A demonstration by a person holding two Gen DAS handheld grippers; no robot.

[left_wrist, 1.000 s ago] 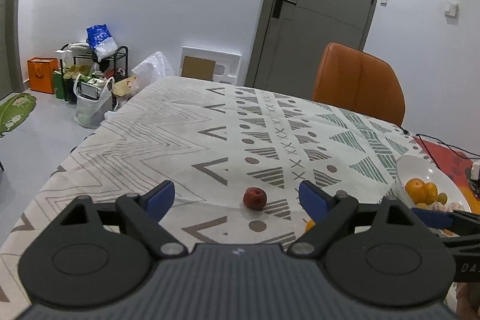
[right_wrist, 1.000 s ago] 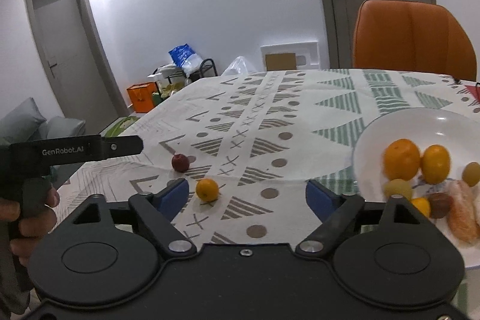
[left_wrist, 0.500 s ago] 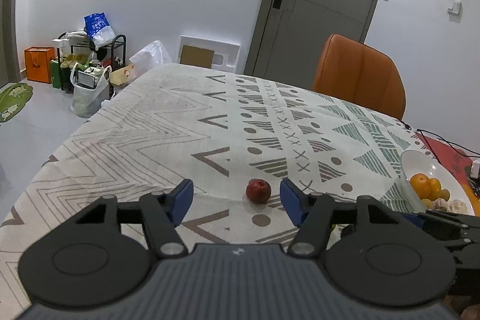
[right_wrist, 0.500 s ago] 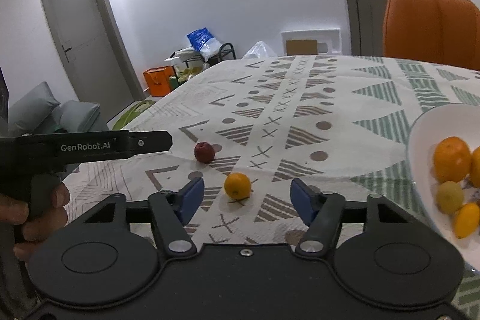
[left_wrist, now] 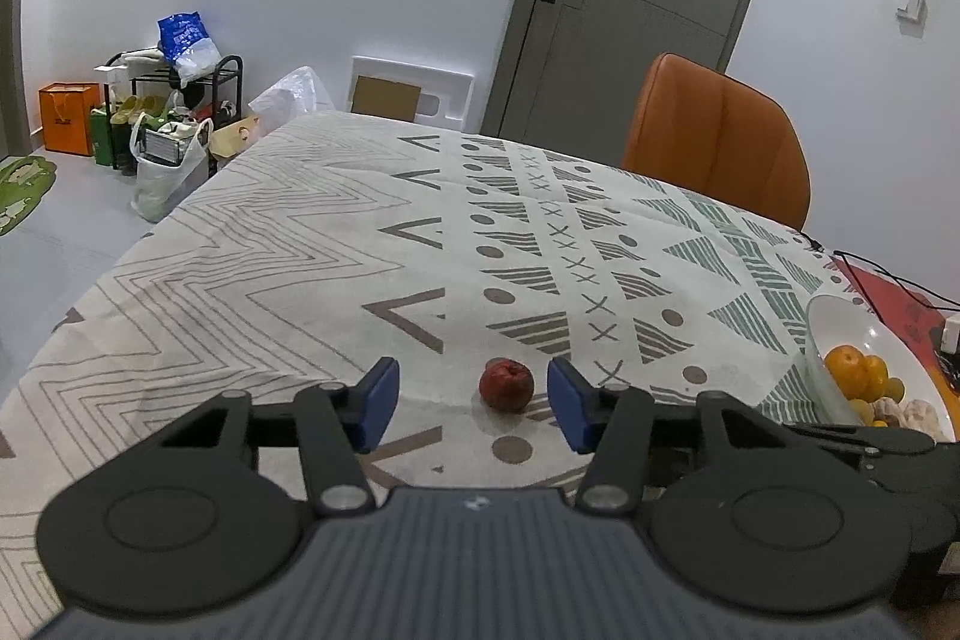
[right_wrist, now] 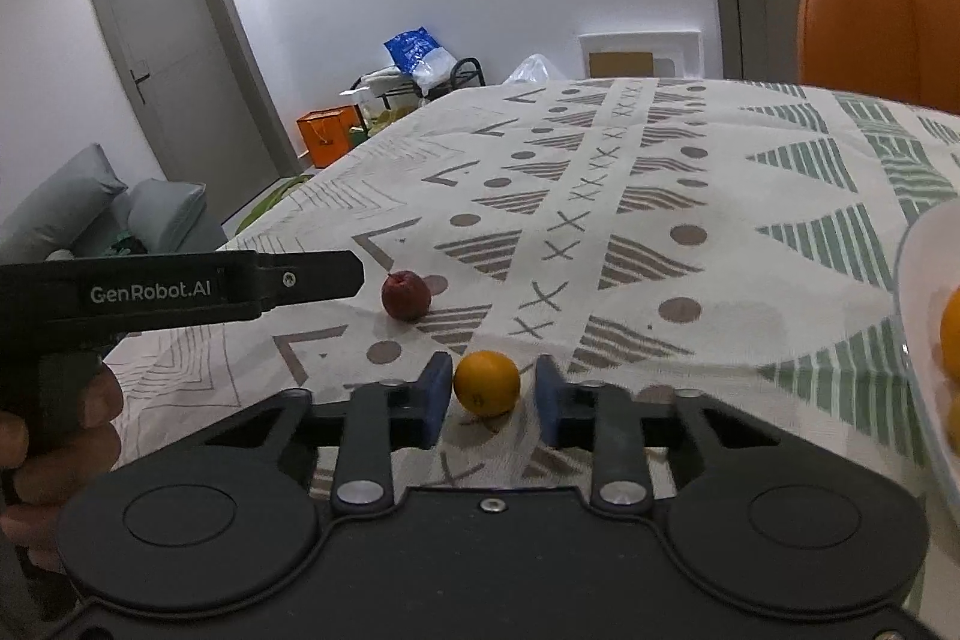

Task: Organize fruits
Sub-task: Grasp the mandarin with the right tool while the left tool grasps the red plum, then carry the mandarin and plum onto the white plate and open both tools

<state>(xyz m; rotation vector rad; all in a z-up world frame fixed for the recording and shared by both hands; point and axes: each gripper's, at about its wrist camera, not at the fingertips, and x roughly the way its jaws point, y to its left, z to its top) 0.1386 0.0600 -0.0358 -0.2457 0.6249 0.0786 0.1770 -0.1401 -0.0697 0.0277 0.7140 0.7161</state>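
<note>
A small dark red fruit lies on the patterned tablecloth between the blue pads of my left gripper. The jaws are closing, with a gap on each side of the fruit. In the right wrist view a small orange sits between the pads of my right gripper, which is shut on it. The red fruit lies just beyond, to the left. A white plate holding oranges and other fruit stands at the right; its rim shows at the right edge.
An orange chair stands at the table's far side. A red mat with a black cable lies behind the plate. Bags and a shoe rack crowd the floor to the left. A hand holds the left tool's handle.
The right gripper moved left and down to the orange, and its jaws narrowed onto it. The left jaws narrowed around the red fruit; the left hand barely moved.
</note>
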